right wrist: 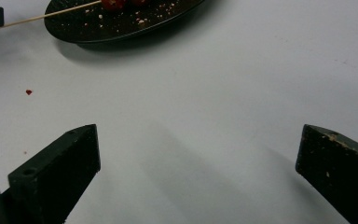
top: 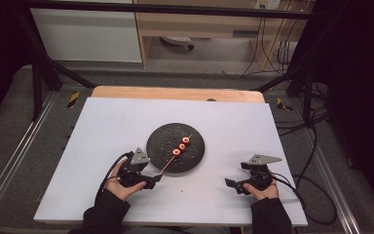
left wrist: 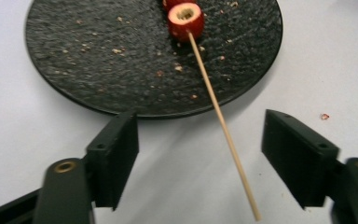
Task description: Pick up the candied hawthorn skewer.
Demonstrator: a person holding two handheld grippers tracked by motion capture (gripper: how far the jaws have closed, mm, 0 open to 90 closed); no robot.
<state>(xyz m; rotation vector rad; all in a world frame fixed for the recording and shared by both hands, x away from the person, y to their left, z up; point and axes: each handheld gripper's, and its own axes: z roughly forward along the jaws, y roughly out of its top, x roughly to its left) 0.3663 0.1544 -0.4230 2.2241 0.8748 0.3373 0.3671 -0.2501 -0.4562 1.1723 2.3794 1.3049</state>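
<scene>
A round black plate (top: 153,146) sits at the middle of the white table. A thin wooden skewer (top: 168,164) carries three red fruit pieces (top: 181,146) and rests on the plate, its bare end sticking out over the front-left rim. My left gripper (top: 157,179) is at that bare end. In the left gripper view the skewer (left wrist: 219,116) runs between the parted jaws of the left gripper (left wrist: 198,126) without touching either pad, and the nearest fruit piece (left wrist: 185,18) lies on the plate (left wrist: 98,60). My right gripper (top: 231,185) stands open on the table to the front right, with nothing between its jaws (right wrist: 200,133).
Crumbs dot the plate (right wrist: 121,23), and a small red scrap (right wrist: 28,92) lies on the white table surface (top: 112,126). A wooden strip (top: 175,92) edges the table's far side. Cables (top: 311,195) trail off to the right of the right hand.
</scene>
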